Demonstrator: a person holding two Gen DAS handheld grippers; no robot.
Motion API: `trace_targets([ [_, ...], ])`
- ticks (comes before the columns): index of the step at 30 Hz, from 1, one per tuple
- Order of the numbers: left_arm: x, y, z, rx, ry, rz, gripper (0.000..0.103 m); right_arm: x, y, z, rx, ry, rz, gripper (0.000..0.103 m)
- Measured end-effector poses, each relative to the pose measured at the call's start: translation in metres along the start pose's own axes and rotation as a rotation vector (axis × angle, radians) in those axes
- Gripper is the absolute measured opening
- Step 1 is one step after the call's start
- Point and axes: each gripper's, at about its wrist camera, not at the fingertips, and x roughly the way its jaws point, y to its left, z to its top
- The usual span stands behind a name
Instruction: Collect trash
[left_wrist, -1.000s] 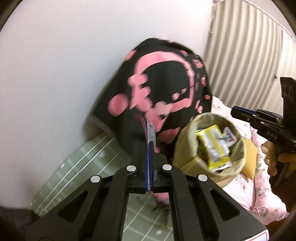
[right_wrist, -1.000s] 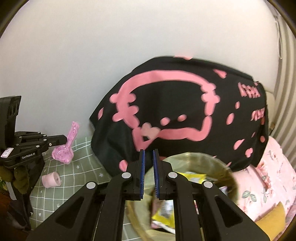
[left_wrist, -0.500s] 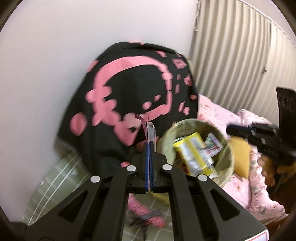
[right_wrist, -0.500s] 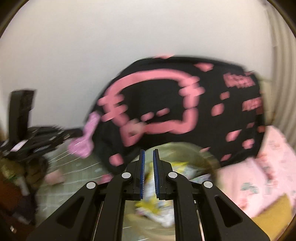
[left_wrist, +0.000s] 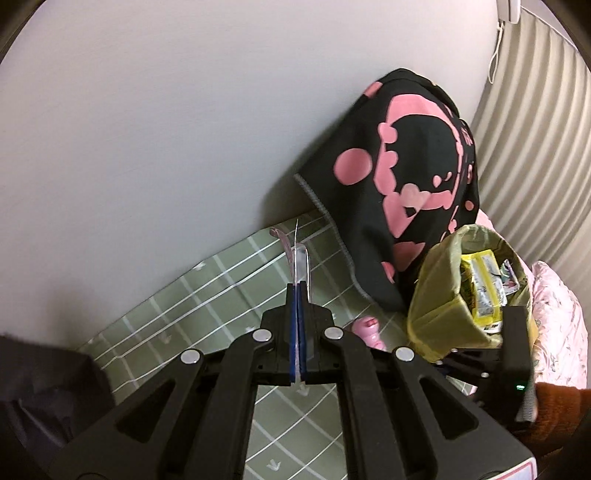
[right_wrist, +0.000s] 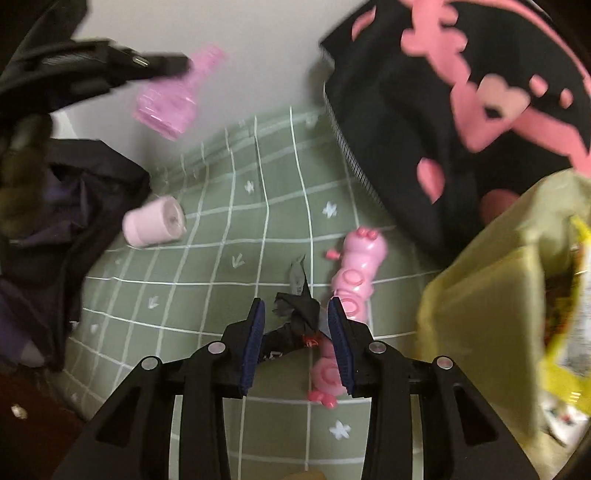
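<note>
My left gripper (left_wrist: 297, 295) is shut on a thin pink plastic wrapper (left_wrist: 295, 254); in the right wrist view the left gripper (right_wrist: 181, 64) holds that pink wrapper (right_wrist: 170, 101) in the air. My right gripper (right_wrist: 297, 325) is open, with its jaws on either side of a crumpled black wrapper (right_wrist: 301, 310) on the green checked sheet (right_wrist: 229, 236). The olive trash bag (left_wrist: 443, 295) with yellow packets inside stands at the right, and it also shows in the right wrist view (right_wrist: 491, 306).
A pink caterpillar toy (right_wrist: 351, 280) lies just right of the black wrapper. A pale pink roll (right_wrist: 155, 221) lies on the sheet at left. A black and pink blanket (left_wrist: 406, 177) leans on the wall. Dark clothing (right_wrist: 55, 229) sits at left.
My right gripper has opened and dropped from the bag down to the black wrapper. My left gripper has swung left, away from the bag, with the pink wrapper still in it.
</note>
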Motion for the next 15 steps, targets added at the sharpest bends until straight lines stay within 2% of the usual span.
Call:
trace_targets([
  [4,-0.004,0.008,-0.004,-0.009,0.005,0.012,0.001,0.021,0.011,-0.001,-0.073,0.065,-0.056,0.034],
  [6,-0.006,0.011,-0.005,-0.011,0.002,0.01,0.001,0.025,0.013,-0.004,-0.082,0.084,-0.075,0.019],
  [7,-0.007,0.011,-0.005,-0.011,0.001,0.009,0.001,0.024,0.013,-0.004,-0.08,0.087,-0.083,0.016],
  [9,-0.008,0.011,-0.004,-0.009,-0.003,0.004,0.001,0.016,0.012,-0.002,-0.071,0.076,-0.092,0.007],
  [15,-0.012,0.002,-0.002,0.002,-0.019,-0.025,0.001,-0.041,0.01,0.016,-0.05,-0.043,-0.094,0.004],
])
